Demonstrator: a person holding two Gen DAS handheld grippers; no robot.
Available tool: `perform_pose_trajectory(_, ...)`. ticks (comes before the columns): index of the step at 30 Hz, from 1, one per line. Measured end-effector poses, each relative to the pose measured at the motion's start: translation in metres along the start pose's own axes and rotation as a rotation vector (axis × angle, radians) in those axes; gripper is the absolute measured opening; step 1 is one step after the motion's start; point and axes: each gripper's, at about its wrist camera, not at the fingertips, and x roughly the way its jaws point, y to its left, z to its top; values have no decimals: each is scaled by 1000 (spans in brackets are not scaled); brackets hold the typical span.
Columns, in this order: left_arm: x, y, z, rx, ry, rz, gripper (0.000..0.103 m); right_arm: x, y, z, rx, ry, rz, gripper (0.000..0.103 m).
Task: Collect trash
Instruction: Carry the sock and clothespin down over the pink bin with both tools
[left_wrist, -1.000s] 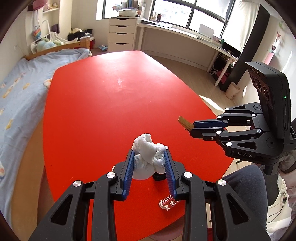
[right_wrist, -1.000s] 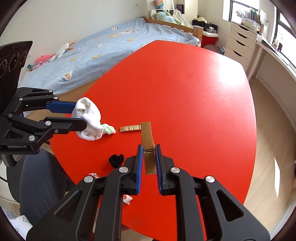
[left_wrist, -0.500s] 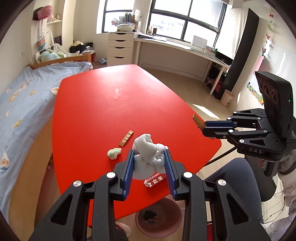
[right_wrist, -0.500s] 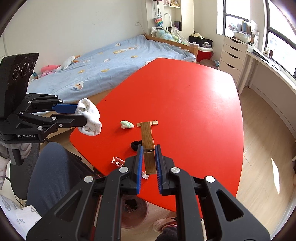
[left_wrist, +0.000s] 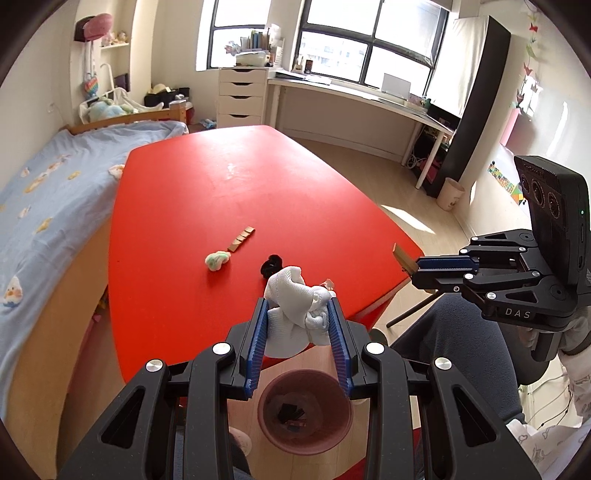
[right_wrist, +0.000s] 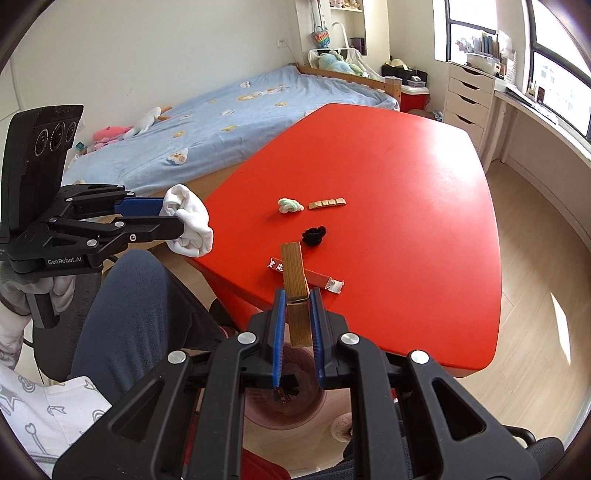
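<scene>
My left gripper is shut on a crumpled white tissue wad, held off the near edge of the red table, above a pink trash bin on the floor. It also shows in the right wrist view. My right gripper is shut on a flat gold wrapper strip, also above the bin. On the table lie a green-white crumpled scrap, a gold segmented wrapper, a black clump and a red-white wrapper.
A bed with a blue cover runs along the table's left side. The person's legs and chair are at the near edge. A white drawer unit and a desk stand under the windows beyond.
Both grippers have drawn back and risen from over the table to beyond its near edge, each still holding its item. The trash bin has come into view below them.
</scene>
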Motion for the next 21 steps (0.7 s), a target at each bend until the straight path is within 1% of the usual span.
perform_pose_trajectory(4,3,-4,-19,-10,35,-14,32,2,12,-15,9,27,24,13)
perform_pose_trajectory(10,6,-8,-42,-31,84,-34,32,8,17,-38,43,69,44,13)
perform_pose_trajectory(17,12,-15,-61,-49,133,-56,32,12,21,-55,64,100,60,13)
perform_pose_trajectory(21,13,-17,-66,-50,144,-63,32,14,24,-59,67,108,70,13)
